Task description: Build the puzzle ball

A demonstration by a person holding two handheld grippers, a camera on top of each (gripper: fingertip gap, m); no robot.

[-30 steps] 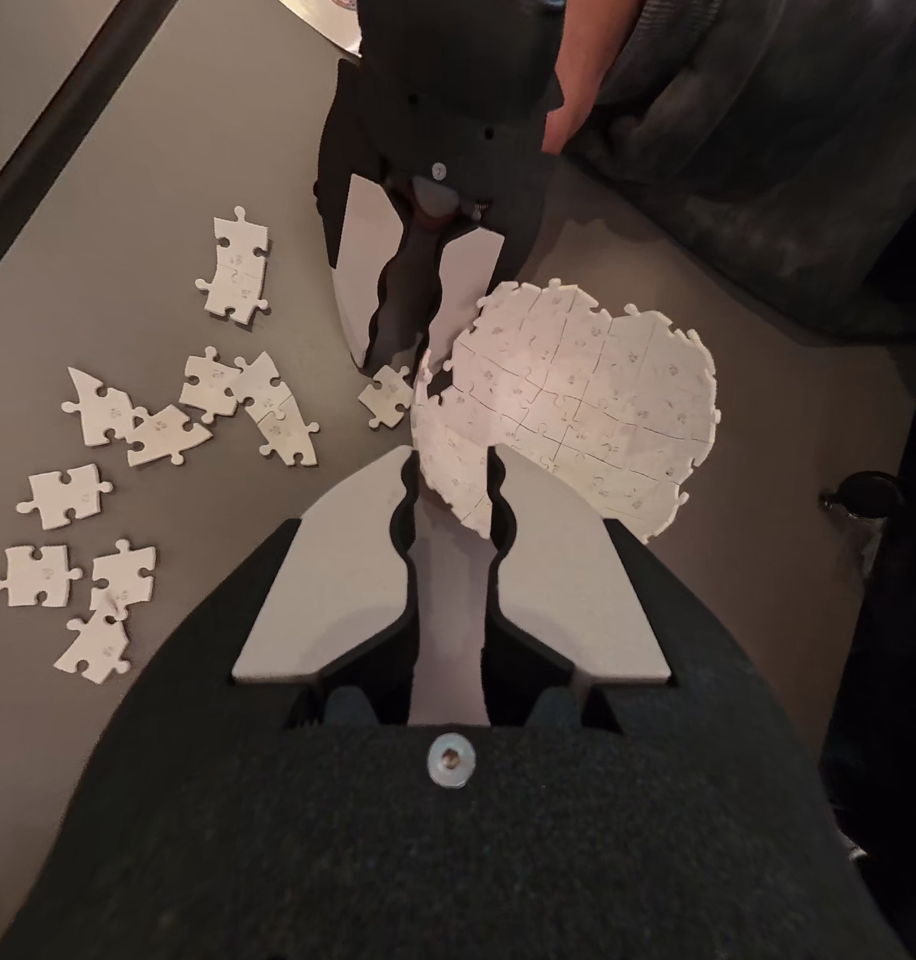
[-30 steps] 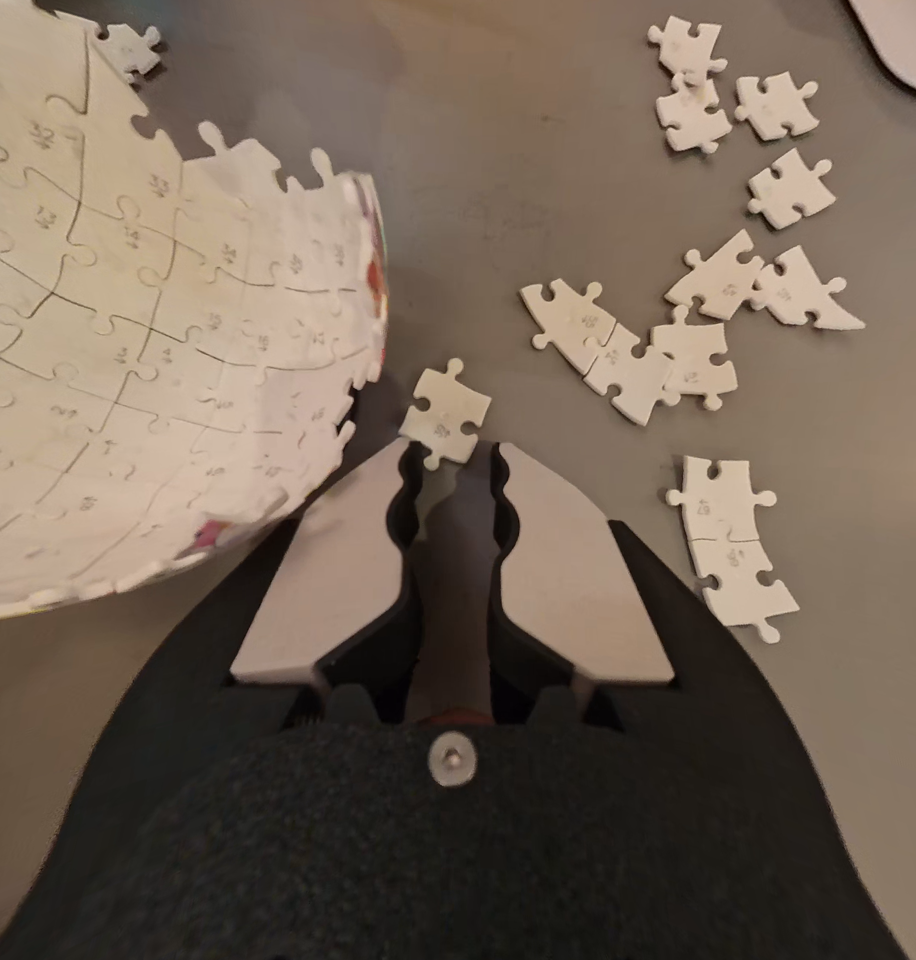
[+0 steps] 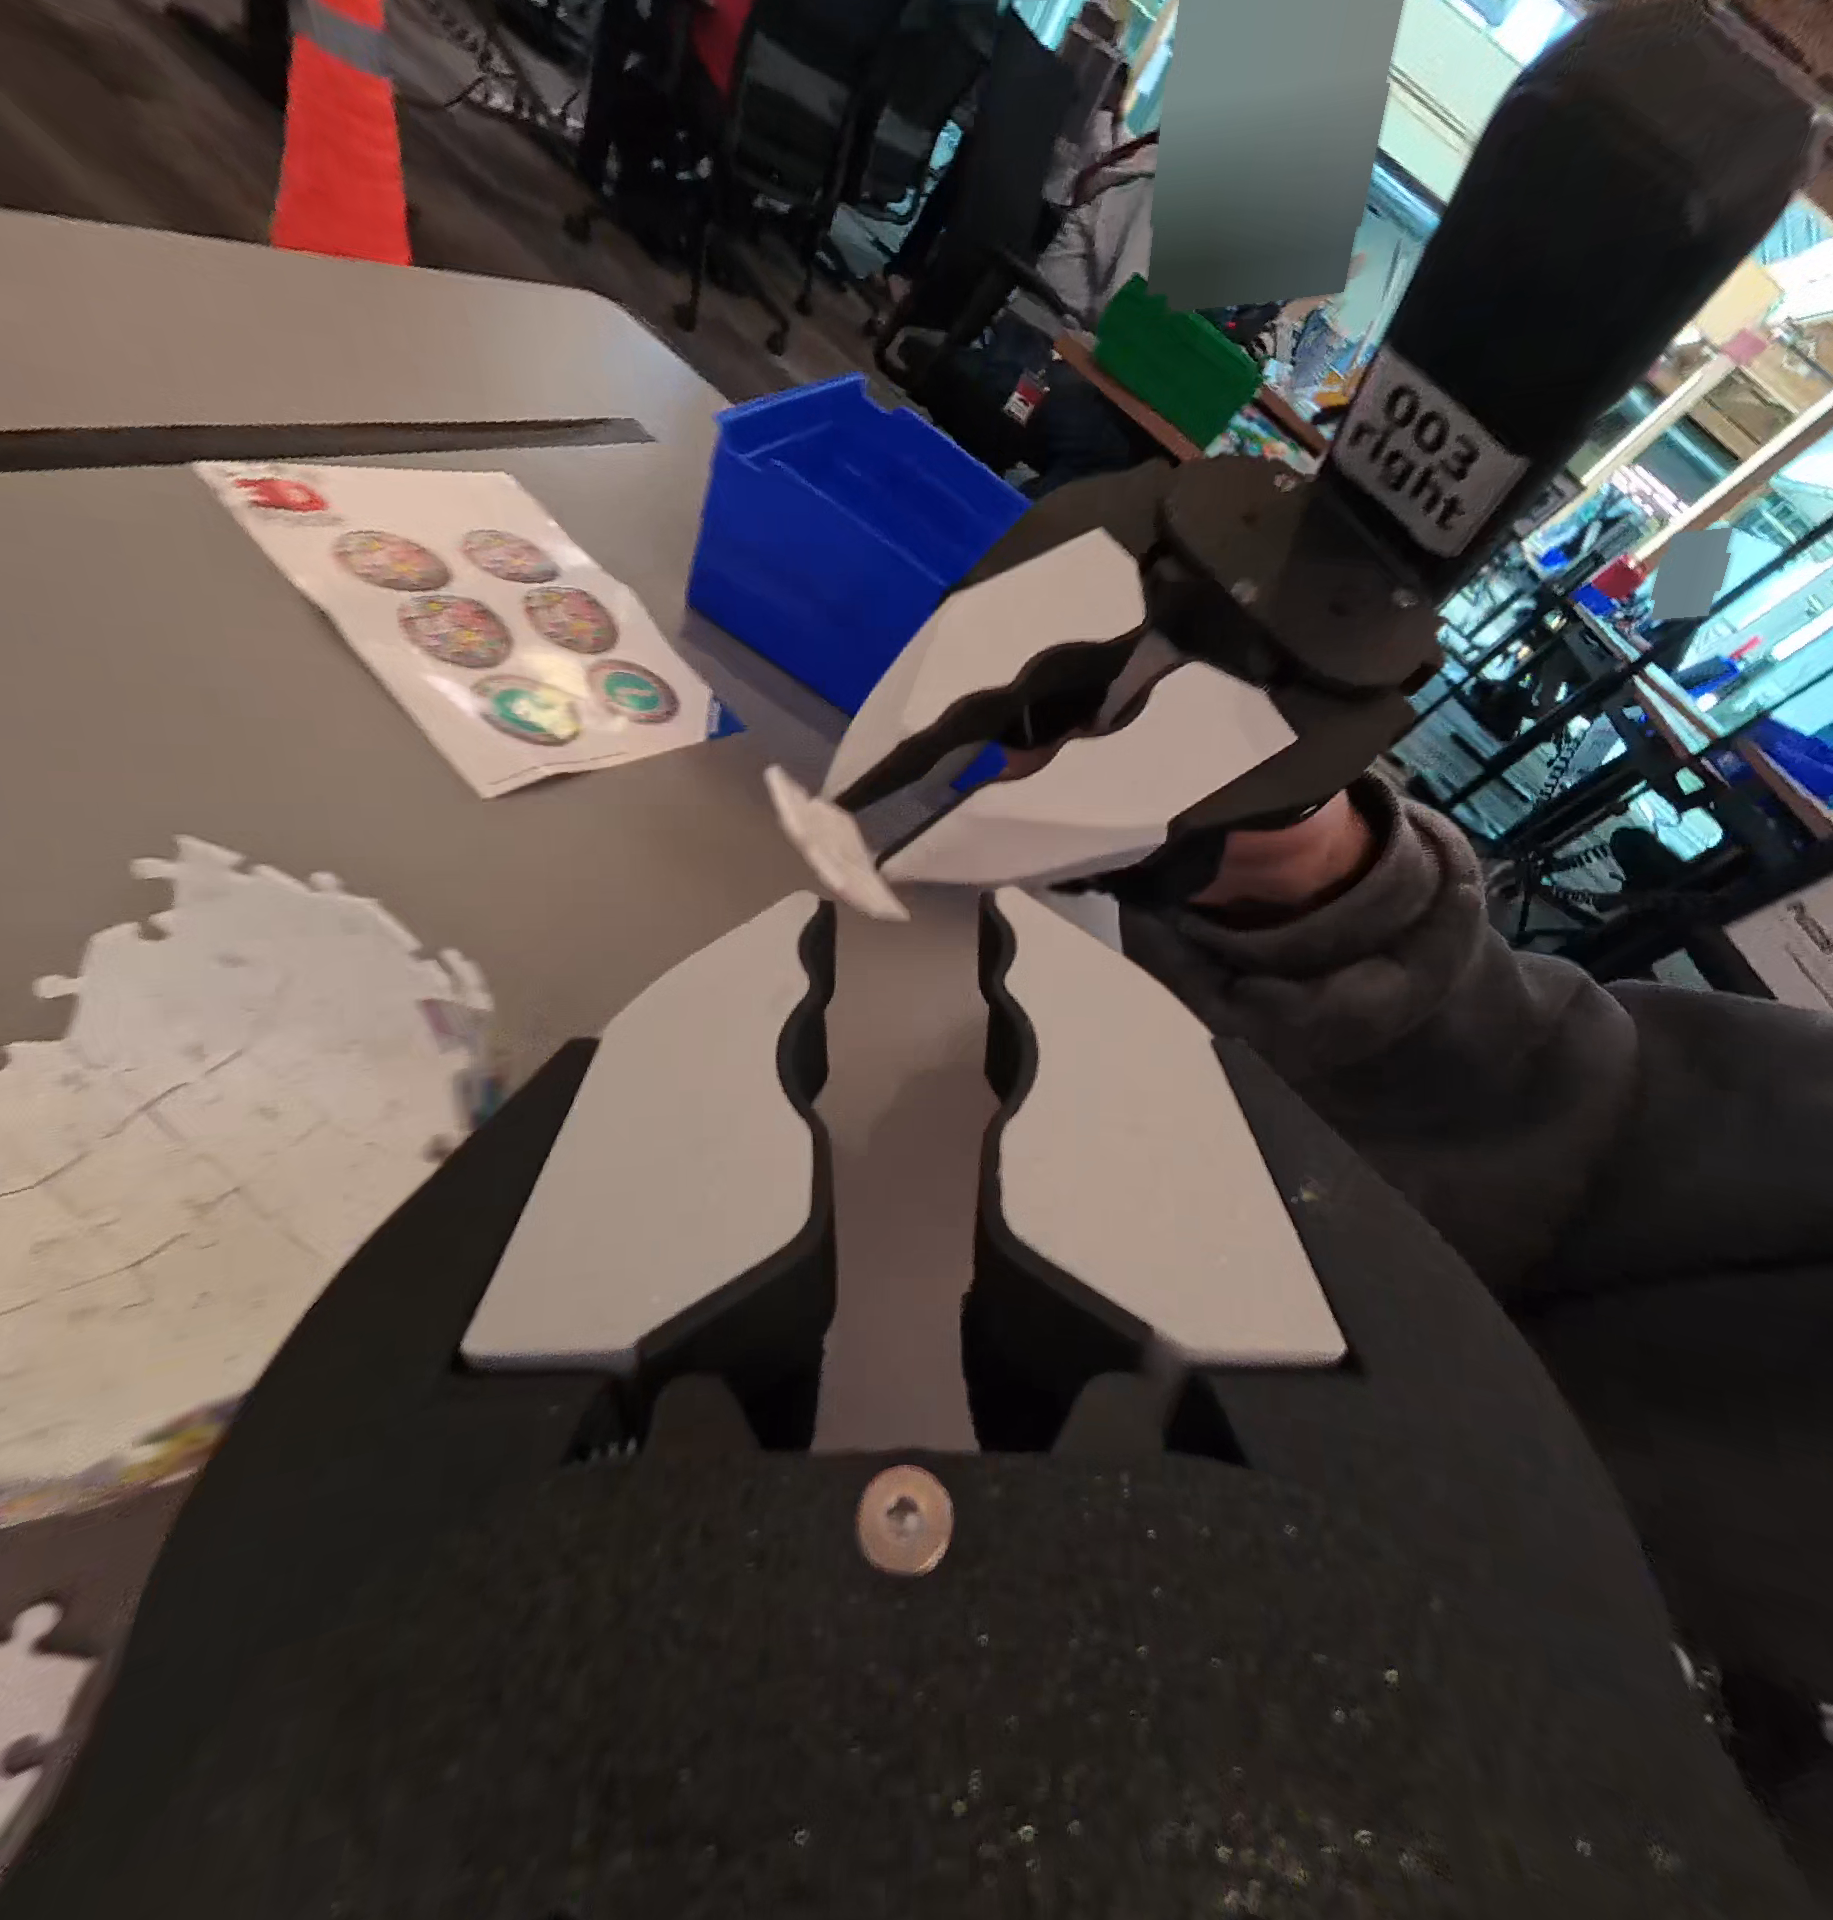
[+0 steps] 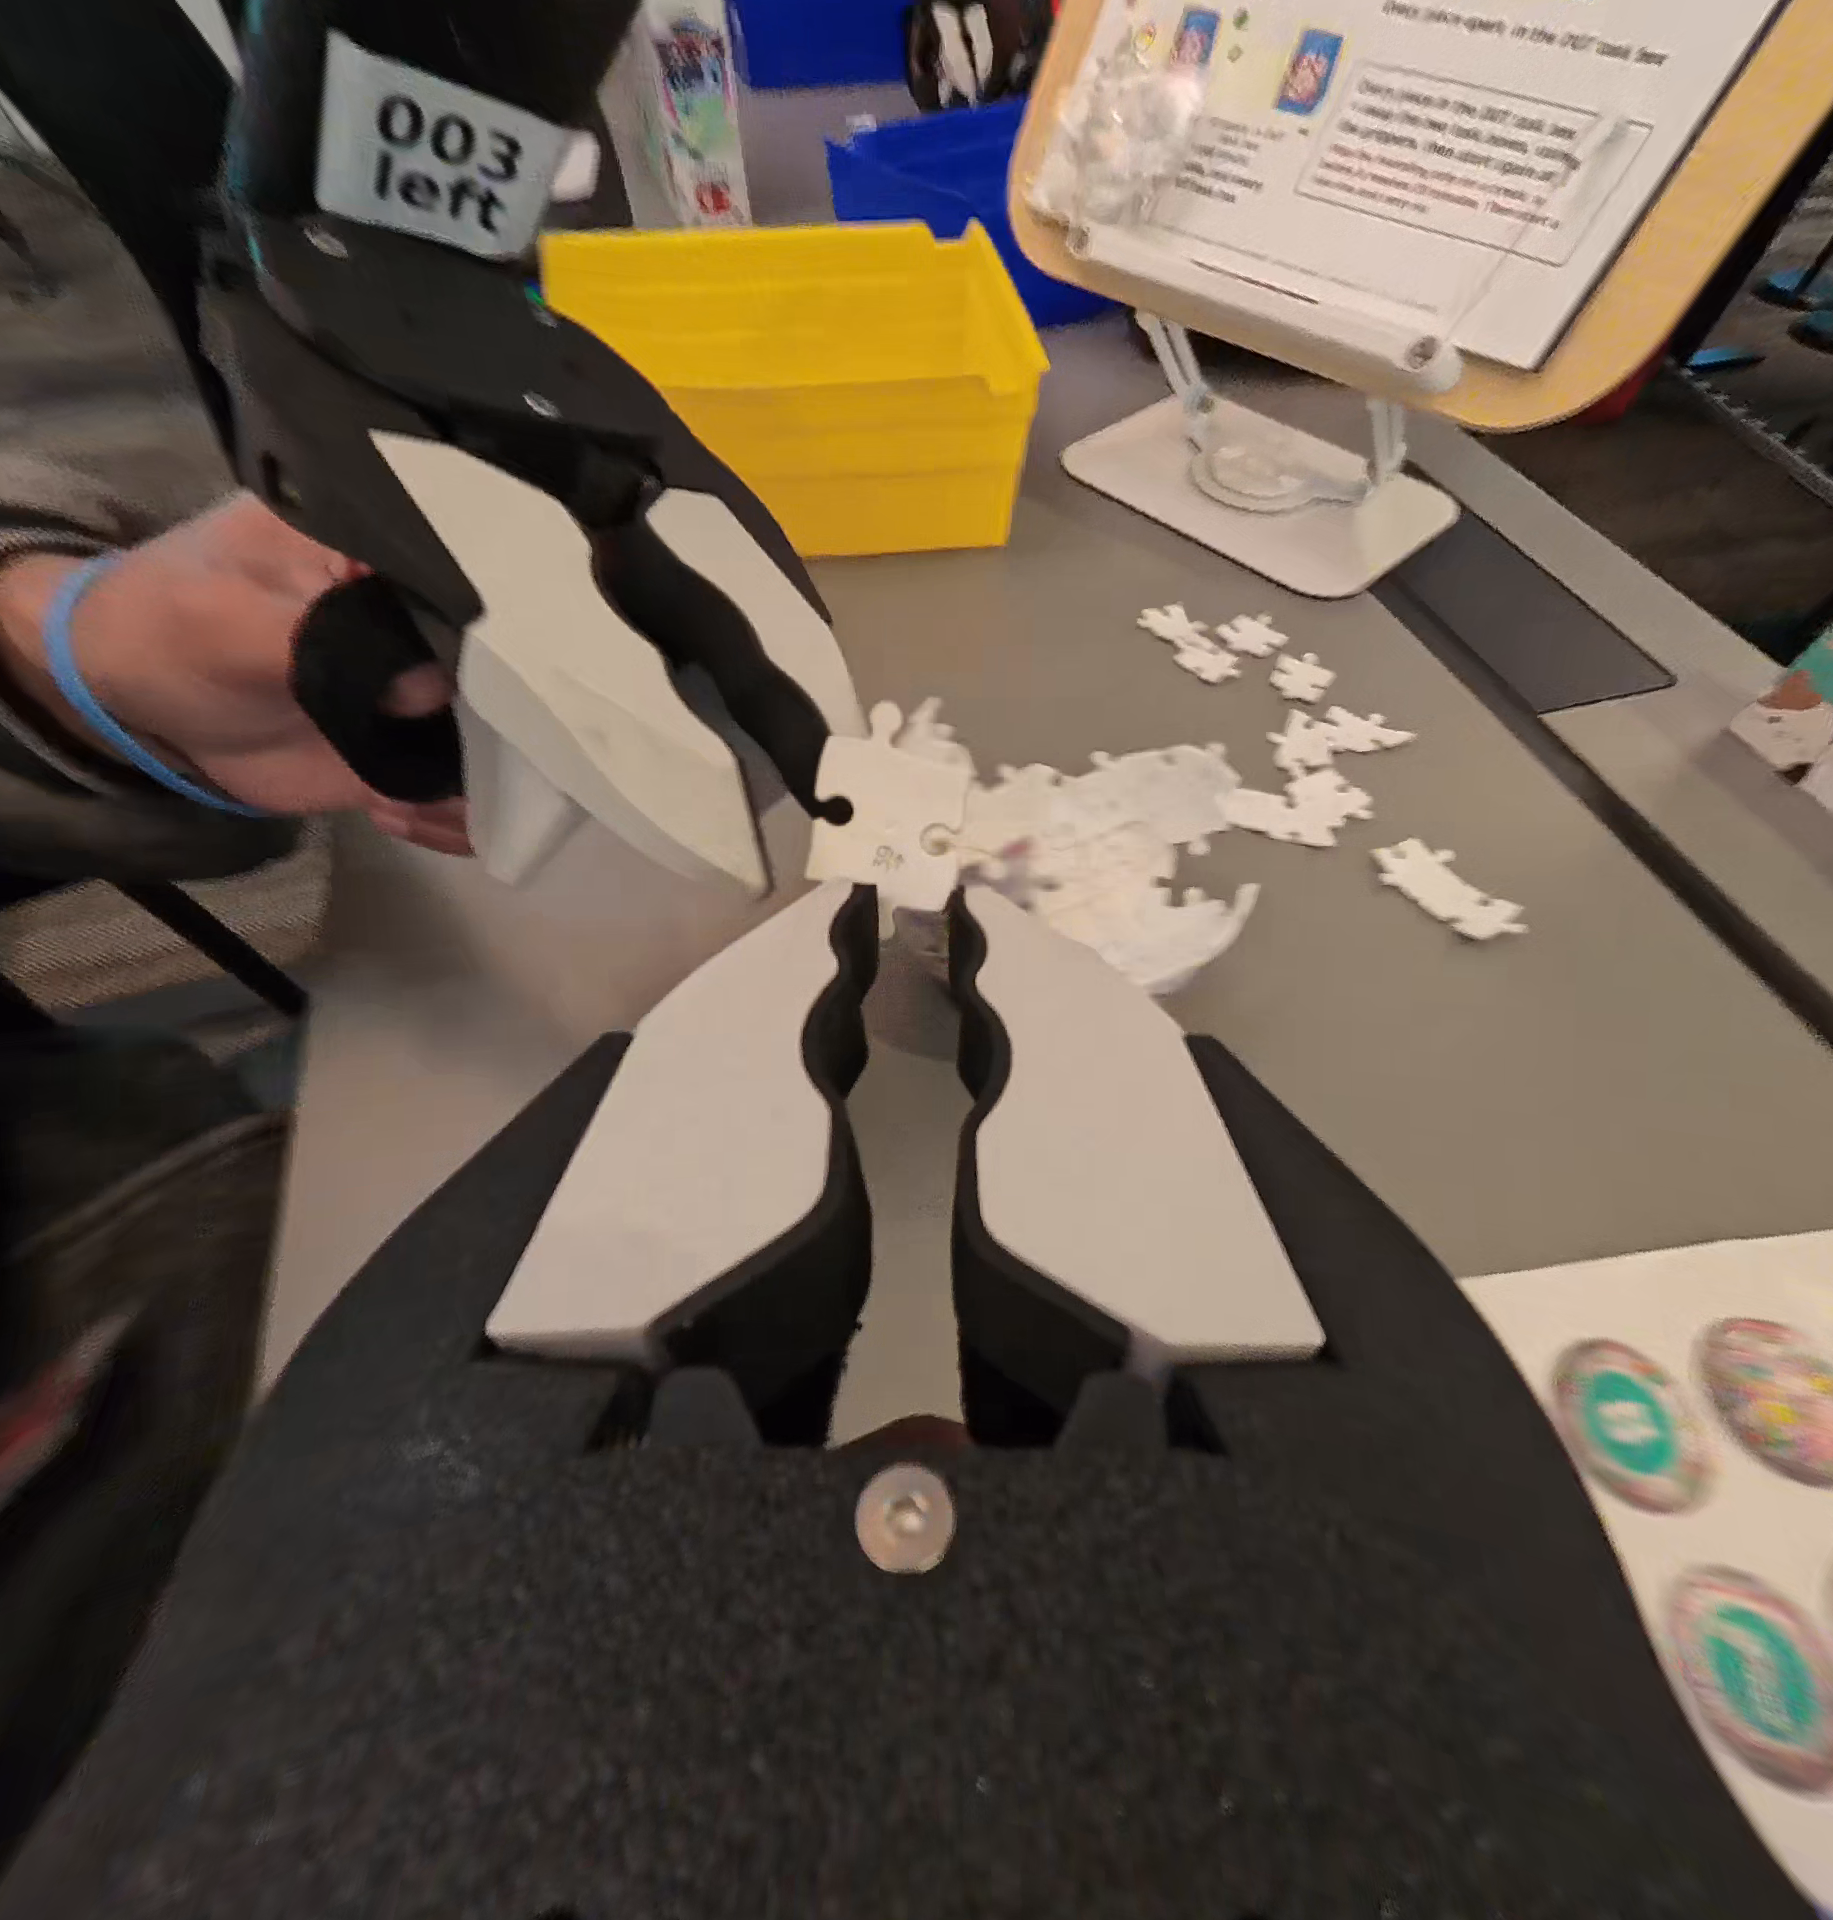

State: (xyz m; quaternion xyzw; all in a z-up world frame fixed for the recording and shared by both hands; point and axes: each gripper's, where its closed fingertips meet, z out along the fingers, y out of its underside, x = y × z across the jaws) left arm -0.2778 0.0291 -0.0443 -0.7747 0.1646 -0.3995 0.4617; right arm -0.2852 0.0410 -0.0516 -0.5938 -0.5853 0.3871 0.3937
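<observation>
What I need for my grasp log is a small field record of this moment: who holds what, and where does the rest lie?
left hand-held gripper: open, empty, tips close to the held piece
right hand-held gripper: shut on puzzle piece, held off the table
partial ball: on table, unfinished, jagged rim
loose pieces: scattered on table

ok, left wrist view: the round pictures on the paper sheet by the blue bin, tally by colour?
On the paper sheet:
Multicoloured round pictures: 4
Green round pictures: 2
Total: 6
</observation>
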